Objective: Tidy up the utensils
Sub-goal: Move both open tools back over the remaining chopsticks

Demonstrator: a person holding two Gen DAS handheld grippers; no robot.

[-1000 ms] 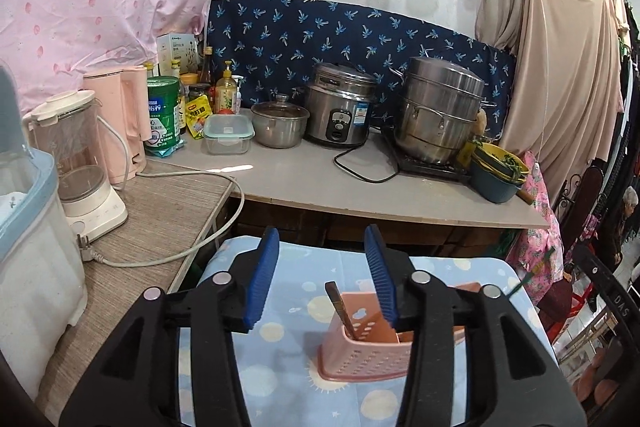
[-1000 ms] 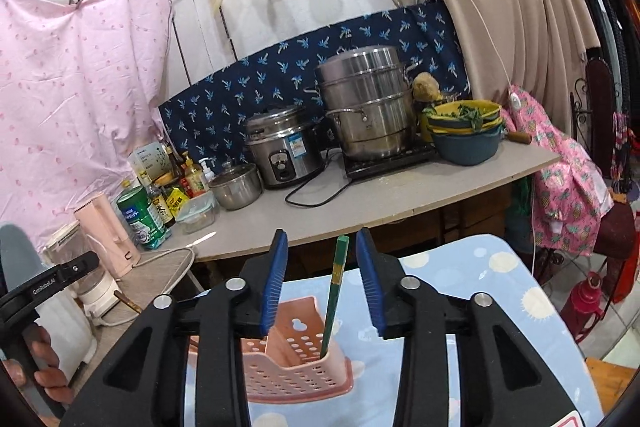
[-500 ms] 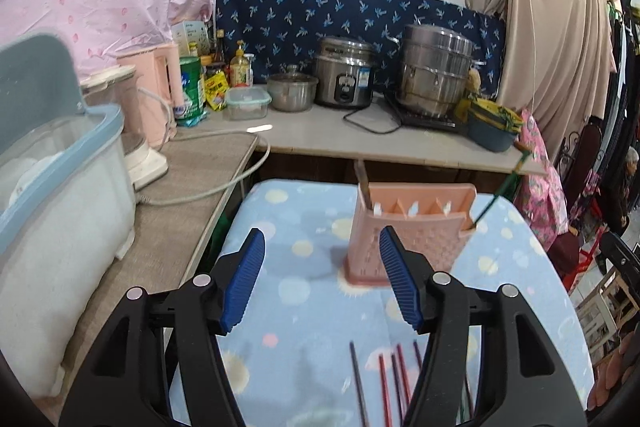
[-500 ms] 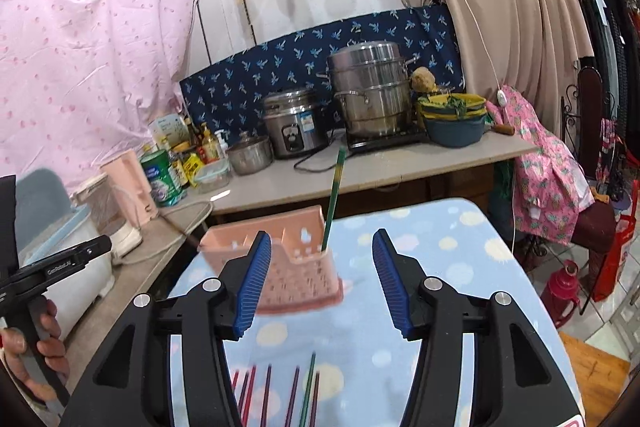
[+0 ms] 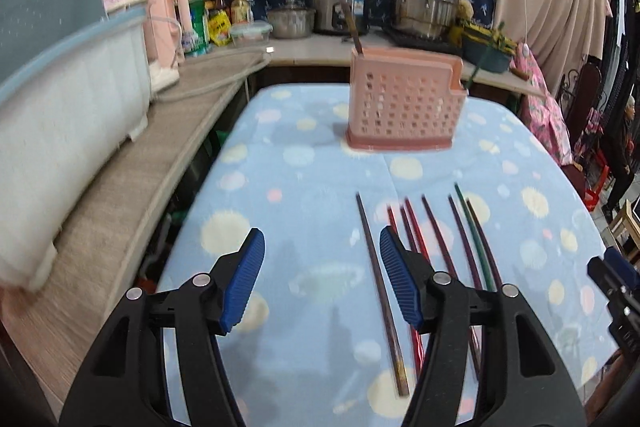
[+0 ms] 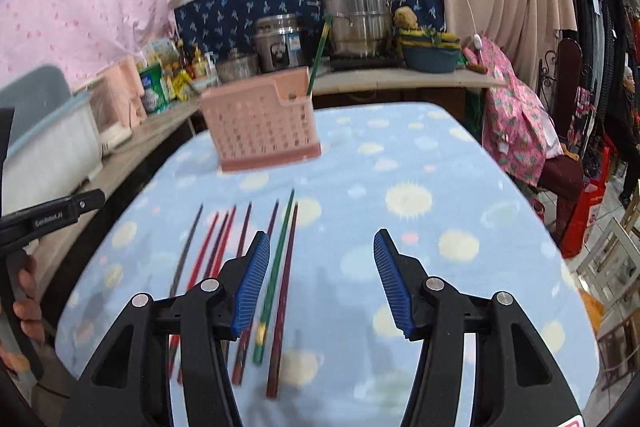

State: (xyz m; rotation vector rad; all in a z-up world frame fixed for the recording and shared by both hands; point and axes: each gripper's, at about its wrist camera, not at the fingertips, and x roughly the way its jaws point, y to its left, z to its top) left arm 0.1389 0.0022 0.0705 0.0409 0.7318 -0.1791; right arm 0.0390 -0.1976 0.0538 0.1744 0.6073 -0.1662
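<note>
Left wrist view shows both tongs, left (image 5: 320, 275) and right (image 6: 320, 279), gaping empty above loose chopsticks (image 5: 380, 291); I judge pinching one mid-shaft best before carrying it to the pink holder (image 5: 404, 107).

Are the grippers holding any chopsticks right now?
No. The left gripper and right gripper are both open and empty; the chopsticks lie on the cloth.

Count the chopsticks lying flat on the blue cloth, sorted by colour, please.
green chopstick: 1
red chopsticks: 2
dark chopsticks (brown, maroon or purple, blurred): 5
Total: 8
</note>
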